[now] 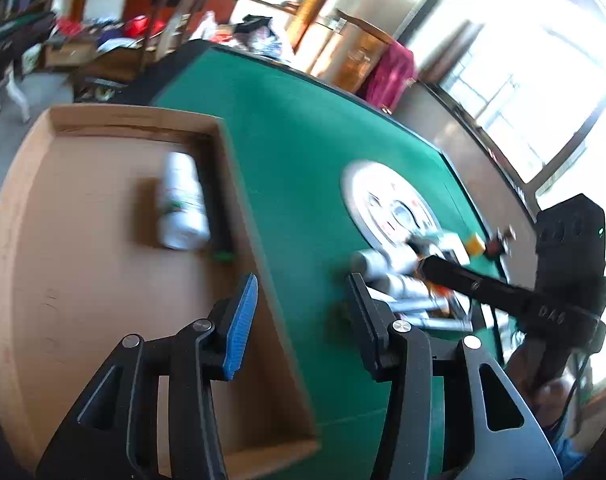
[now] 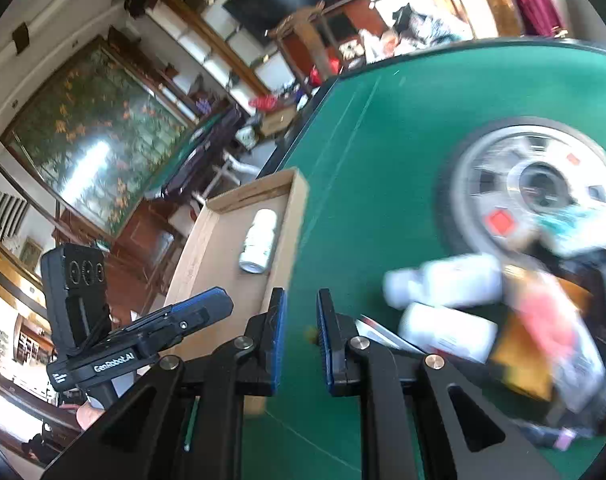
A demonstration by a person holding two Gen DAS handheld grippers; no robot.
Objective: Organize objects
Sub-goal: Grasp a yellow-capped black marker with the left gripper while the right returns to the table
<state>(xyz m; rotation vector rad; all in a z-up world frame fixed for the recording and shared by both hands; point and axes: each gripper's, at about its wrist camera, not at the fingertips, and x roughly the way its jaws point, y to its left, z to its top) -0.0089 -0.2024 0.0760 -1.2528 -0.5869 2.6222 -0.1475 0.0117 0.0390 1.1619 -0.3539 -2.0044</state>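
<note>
A white bottle (image 1: 181,200) (image 2: 259,240) lies on its side in a shallow cardboard box (image 1: 63,280) (image 2: 219,248) at the green table's left edge. My left gripper (image 1: 303,312) hovers open over the box's right wall, nothing between its blue pads. From the right wrist view the left gripper (image 2: 219,300) sits over the box's near end. A blurred pile of white bottles and packets (image 1: 403,276) (image 2: 443,284) lies near the table's middle. My right gripper (image 2: 301,320) is shut and empty, left of the pile; in the left wrist view the right gripper (image 1: 421,262) reaches over the pile.
A round silver disc (image 1: 383,200) (image 2: 535,184) is set into the green felt table (image 1: 303,140) (image 2: 383,120), just behind the pile. Orange and red packets (image 2: 543,320) lie at the pile's right. Furniture and clutter stand beyond the table's far edge.
</note>
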